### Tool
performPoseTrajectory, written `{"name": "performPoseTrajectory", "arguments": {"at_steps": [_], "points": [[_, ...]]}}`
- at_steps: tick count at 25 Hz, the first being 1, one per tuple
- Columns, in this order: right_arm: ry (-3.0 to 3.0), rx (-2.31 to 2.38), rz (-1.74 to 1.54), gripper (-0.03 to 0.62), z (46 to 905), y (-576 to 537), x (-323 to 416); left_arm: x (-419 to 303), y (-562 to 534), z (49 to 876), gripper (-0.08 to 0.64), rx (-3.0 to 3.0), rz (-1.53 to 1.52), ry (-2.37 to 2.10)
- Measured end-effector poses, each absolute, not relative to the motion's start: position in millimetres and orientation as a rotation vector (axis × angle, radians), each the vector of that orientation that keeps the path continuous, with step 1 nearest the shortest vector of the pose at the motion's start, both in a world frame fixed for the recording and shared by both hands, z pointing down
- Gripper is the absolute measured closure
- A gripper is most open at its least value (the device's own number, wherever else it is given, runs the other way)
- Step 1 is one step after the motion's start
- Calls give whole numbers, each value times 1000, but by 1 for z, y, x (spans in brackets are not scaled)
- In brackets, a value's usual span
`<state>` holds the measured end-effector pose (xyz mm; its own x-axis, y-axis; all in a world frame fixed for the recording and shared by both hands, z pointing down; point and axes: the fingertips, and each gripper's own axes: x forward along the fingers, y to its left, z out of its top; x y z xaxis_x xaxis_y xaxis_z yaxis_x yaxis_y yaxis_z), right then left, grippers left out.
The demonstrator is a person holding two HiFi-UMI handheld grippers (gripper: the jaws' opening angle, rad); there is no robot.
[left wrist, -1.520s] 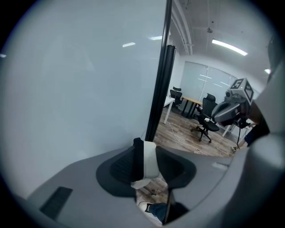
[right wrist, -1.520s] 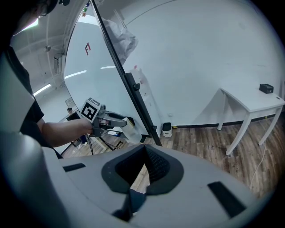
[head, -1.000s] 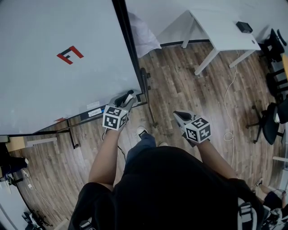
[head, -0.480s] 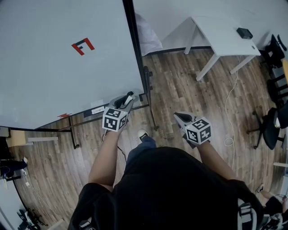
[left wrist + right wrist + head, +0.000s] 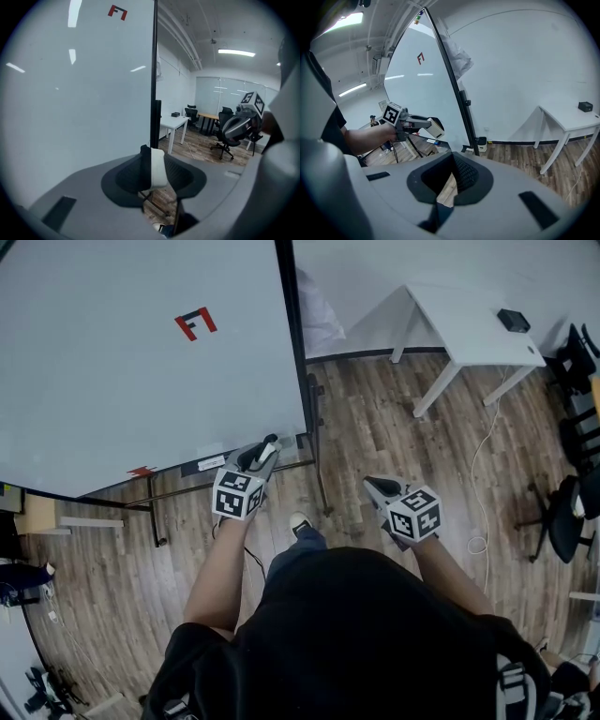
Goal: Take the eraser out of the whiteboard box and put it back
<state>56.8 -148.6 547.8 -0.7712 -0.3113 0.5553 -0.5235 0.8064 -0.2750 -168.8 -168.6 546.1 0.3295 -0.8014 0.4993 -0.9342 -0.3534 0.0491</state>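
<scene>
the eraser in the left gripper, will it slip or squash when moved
The eraser is a small block pinched flat in the left gripper, so it is probably light and stiff enough to hold firm. Its dark side looks like felt and may give slightly. Flat faces make rolling unlikely.

Eraser (image 5: 158, 168): white block, black felt face; upright, clamped in left gripper (image 5: 262, 451); near lower right corner of whiteboard (image 5: 141, 362).
</scene>
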Motion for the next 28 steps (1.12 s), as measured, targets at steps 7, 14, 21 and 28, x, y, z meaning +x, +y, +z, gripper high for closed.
{"name": "performPoseTrajectory", "arguments": {"at_steps": [7, 14, 21, 28], "points": [[-2510, 584, 548, 597, 544, -132, 55, -174, -141, 546, 410, 2243, 565, -1585], [-2519, 581, 535, 597, 540, -117, 65, -168, -114, 544, 410, 2229, 563, -1607], [-2520, 596, 526, 597, 539, -111, 79, -160, -99, 542, 410, 2221, 555, -1624], [-2525, 603, 526, 597, 538, -107, 89, -155, -88, 544, 410, 2208, 555, -1637]]}}
